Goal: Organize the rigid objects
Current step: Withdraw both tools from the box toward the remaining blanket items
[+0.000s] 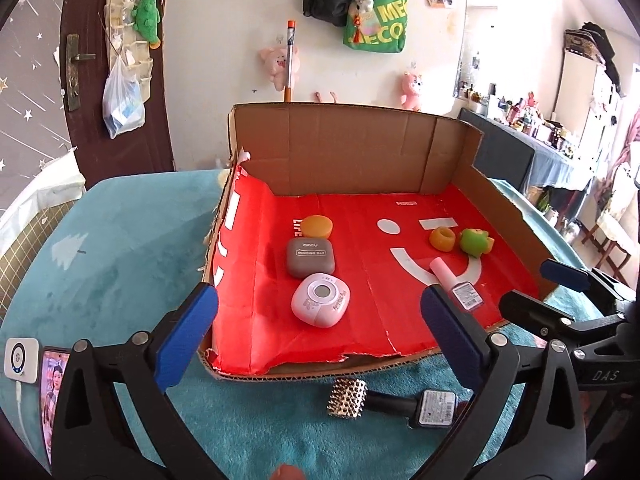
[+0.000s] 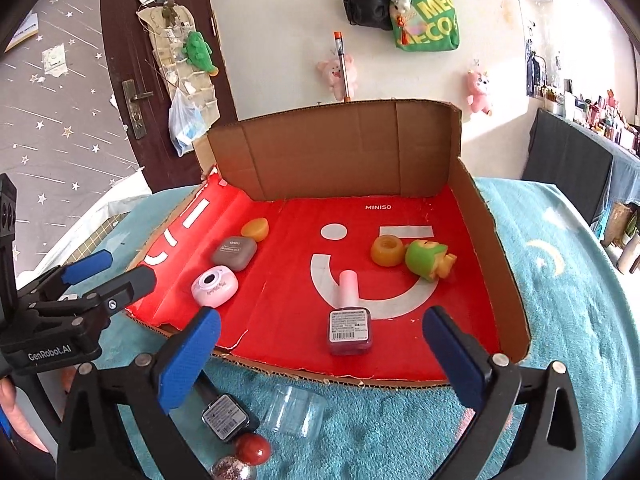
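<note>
A cardboard box point(image 1: 360, 148) with a red floor lies on the teal table. Inside it lie a pink round case point(image 1: 321, 299), a grey case point(image 1: 311, 257), an orange lid point(image 1: 317, 226), an orange cup point(image 1: 442, 238), a green toy point(image 1: 474, 241) and a pink nail polish bottle point(image 2: 349, 322). A studded-cap bottle point(image 1: 390, 402) lies in front of the box. My left gripper point(image 1: 320, 344) is open and empty over the box's front edge. My right gripper point(image 2: 320, 360) is open and empty before the nail polish bottle. A clear jar point(image 2: 296, 410) and a red ball point(image 2: 252, 449) lie below it.
A phone point(image 1: 52, 392) and a white charger point(image 1: 21, 358) lie at the table's left edge. A glittery ball point(image 2: 233, 469) lies by the red ball. Bags and plush toys hang on the wall behind. A dark door point(image 1: 116, 60) stands at the left.
</note>
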`<action>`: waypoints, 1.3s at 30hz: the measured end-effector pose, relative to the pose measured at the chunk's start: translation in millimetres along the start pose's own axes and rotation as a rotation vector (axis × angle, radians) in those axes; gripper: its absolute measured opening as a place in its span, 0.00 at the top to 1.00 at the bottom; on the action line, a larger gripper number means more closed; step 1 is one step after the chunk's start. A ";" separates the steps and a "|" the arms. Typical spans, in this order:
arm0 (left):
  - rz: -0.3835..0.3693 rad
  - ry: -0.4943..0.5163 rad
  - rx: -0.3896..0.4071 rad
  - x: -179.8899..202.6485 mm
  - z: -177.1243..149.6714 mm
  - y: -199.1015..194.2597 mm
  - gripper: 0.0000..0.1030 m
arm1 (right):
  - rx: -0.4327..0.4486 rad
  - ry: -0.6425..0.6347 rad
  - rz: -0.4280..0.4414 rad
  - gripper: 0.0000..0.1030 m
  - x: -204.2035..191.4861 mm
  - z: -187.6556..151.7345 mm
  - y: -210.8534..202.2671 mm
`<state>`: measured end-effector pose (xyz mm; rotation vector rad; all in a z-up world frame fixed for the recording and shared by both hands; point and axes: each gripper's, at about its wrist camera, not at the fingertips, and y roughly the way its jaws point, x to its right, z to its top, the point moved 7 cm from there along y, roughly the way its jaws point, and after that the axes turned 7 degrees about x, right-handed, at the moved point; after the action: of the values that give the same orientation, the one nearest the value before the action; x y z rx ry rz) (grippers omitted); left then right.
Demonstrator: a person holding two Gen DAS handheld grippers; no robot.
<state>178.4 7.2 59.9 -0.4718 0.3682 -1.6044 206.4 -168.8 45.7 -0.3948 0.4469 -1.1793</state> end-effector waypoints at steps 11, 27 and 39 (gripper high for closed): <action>0.012 0.043 -0.016 10.3 -15.7 -23.1 0.00 | 0.055 -0.046 -0.020 0.00 -5.5 2.7 -28.3; -0.014 0.008 -0.027 12.8 -38.7 -45.2 0.00 | 0.123 -0.068 -0.027 0.00 -11.7 -3.7 -60.7; -0.025 -0.009 -0.035 15.4 -47.9 -53.1 0.00 | 0.123 -0.044 -0.041 0.00 -4.9 -16.7 -70.1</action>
<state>107.6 -5.5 46.6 -0.5116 0.3850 -1.6213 140.7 -188.6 68.4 -0.3241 0.3271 -1.2286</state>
